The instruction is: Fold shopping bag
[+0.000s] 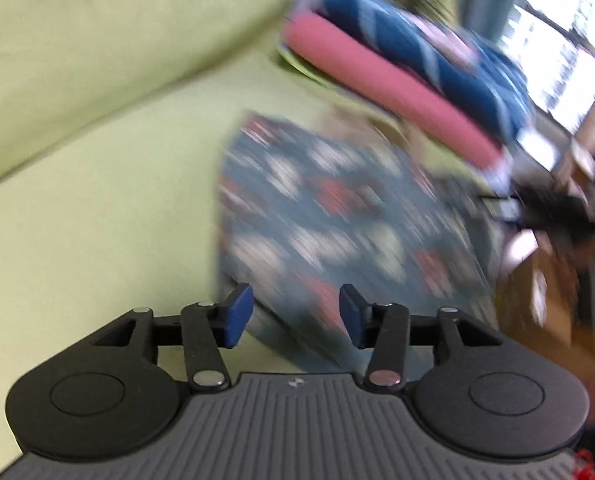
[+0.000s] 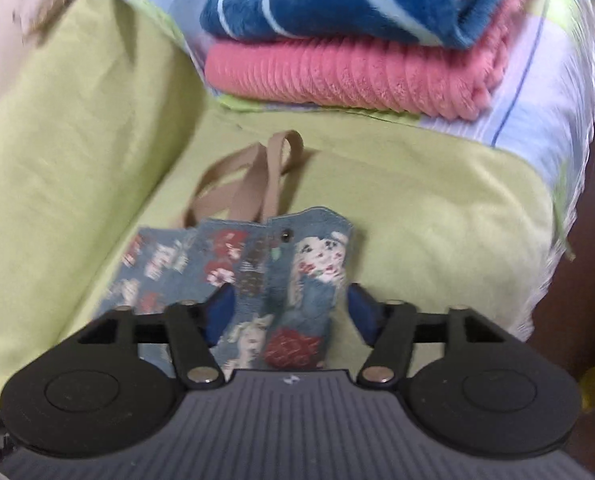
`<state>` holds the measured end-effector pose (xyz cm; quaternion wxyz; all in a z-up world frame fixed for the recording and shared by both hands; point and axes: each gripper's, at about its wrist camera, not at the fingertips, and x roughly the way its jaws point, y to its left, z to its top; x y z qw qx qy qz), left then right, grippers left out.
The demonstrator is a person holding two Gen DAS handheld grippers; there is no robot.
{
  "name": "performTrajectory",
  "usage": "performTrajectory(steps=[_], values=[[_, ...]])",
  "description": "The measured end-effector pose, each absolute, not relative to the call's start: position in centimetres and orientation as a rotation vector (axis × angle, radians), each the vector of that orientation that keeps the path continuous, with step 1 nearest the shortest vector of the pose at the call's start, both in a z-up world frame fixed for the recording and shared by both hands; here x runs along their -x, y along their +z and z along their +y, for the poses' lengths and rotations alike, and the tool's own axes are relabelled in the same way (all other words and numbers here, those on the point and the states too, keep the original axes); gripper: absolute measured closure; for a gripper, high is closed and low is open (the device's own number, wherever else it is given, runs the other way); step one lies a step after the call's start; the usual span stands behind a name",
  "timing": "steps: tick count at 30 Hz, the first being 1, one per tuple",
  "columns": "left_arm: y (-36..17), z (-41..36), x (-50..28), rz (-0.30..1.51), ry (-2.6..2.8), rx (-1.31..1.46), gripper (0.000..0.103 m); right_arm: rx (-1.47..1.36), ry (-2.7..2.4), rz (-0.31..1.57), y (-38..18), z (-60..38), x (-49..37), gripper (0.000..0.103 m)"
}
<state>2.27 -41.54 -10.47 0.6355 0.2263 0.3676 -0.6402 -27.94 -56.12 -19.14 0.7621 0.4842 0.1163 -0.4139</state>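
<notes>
Right gripper (image 2: 287, 314) spread astride the bag (image 2: 281, 280); left gripper (image 1: 296, 316) spread, empty. Pinch the near edge squarely.

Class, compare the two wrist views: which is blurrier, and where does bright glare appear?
Left wrist view: heavy motion blur smears the shopping bag, and the window at upper right is blown out. Right wrist view: the bag's print is mostly readable, edges soft, no glare.
</notes>
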Motion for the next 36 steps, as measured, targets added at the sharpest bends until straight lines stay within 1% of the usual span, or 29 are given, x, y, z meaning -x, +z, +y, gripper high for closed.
performTrajectory(steps=[2, 4, 8, 10, 14, 15, 16, 17, 18, 19, 20, 21, 23, 24, 29, 30, 31, 32, 33, 34, 35, 36], values=[[-10.4, -44.0, -5.0, 0.862, -1.435, -0.500, 0.048, -1.062, -0.901, 0.243, -19.3, -55.8, 27.7, 0.036], [-11.2, -47.3, -6.1, 0.883, -1.429, -0.540, 0.048, -1.072, -0.910, 0.245, -19.6, -55.8, 27.7, 0.036], [-14.3, -53.2, -7.1, 0.915, -1.400, -0.668, 0.047, -1.079, -0.922, 0.247, -19.9, -56.4, 27.6, 0.036], [-15.8, -55.0, -7.6, 0.949, -1.398, -0.686, 0.045, -1.079, -0.926, 0.248, -20.0, -56.6, 27.6, 0.036], [-17.4, -58.1, -8.3, 1.021, -1.468, -0.604, 0.038, -1.079, -0.934, 0.249, -20.0, -57.2, 27.5, 0.036], [-17.7, -58.9, -8.0, 1.018, -1.479, -0.603, 0.035, -1.079, -0.936, 0.249, -20.1, -57.4, 27.4, 0.036], [-17.9, -59.7, -7.6, 1.000, -1.493, -0.607, 0.035, -1.079, -0.937, 0.250, -20.1, -57.5, 27.4, 0.036], [-18.0, -60.4, -7.2, 0.986, -1.512, -0.608, 0.035, -1.079, -0.939, 0.250, -20.1, -57.6, 27.4, 0.037], [-18.1, -60.9, -6.8, 0.980, -1.533, -0.604, 0.036, -1.078, -0.941, 0.250, -20.1, -57.8, 27.4, 0.043], [-18.0, -61.2, -6.4, 0.968, -1.547, -0.602, 0.040, -1.078, -0.943, 0.250, -20.1, -57.9, 27.4, 0.070], [-17.9, -61.3, -6.0, 0.935, -1.554, -0.613, 0.058, -1.049, -0.952, 0.279, -20.1, -58.2, 27.0, 0.080], [-17.8, -61.3, -5.6, 0.892, -1.553, -0.625, 0.087, -1.019, -0.950, 0.295, -19.9, -58.5, 26.6, 0.082], [-17.3, -60.9, -6.1, 0.858, -1.559, -0.593, 0.093, -0.968, -0.934, 0.309, -19.5, -59.2, 26.0, 0.086], [-17.0, -60.5, -6.5, 0.838, -1.559, -0.566, 0.094, -0.933, -0.931, 0.307, -19.1, -59.8, 25.7, 0.086], [-14.7, -56.9, -8.7, 0.666, -1.503, -0.349, 0.095, -0.726, -0.915, 0.264, -15.9, -63.2, 23.3, 0.087], [-14.4, -56.4, -8.9, 0.638, -1.481, -0.324, 0.093, -0.701, -0.922, 0.276, -15.5, -64.0, 22.6, 0.088], [-14.3, -56.1, -9.1, 0.612, -1.455, -0.316, 0.088, -0.675, -0.928, 0.288, -15.0, -64.9, 22.0, 0.087], [-14.4, -56.2, -9.2, 0.617, -1.419, -0.333, 0.074, -0.650, -0.934, 0.300, -14.6, -65.7, 21.3, 0.085], [-14.7, -56.8, -9.3, 0.662, -1.380, -0.382, 0.073, -0.663, -0.959, 0.332, -14.6, -66.4, 20.8, 0.082], [-15.2, -57.3, -9.3, 0.707, -1.347, -0.447, 0.074, -0.692, -0.990, 0.371, -14.8, -67.2, 20.5, 0.076], [-15.7, -57.5, -9.2, 0.724, -1.320, -0.509, 0.073, -0.721, -1.006, 0.386, -15.0, -67.4, 20.6, 0.075], [-15.9, -57.2, -9.1, 0.715, -1.305, -0.553, 0.072, -0.752, -1.007, 0.370, -15.2, -67.0, 21.4, 0.071]])
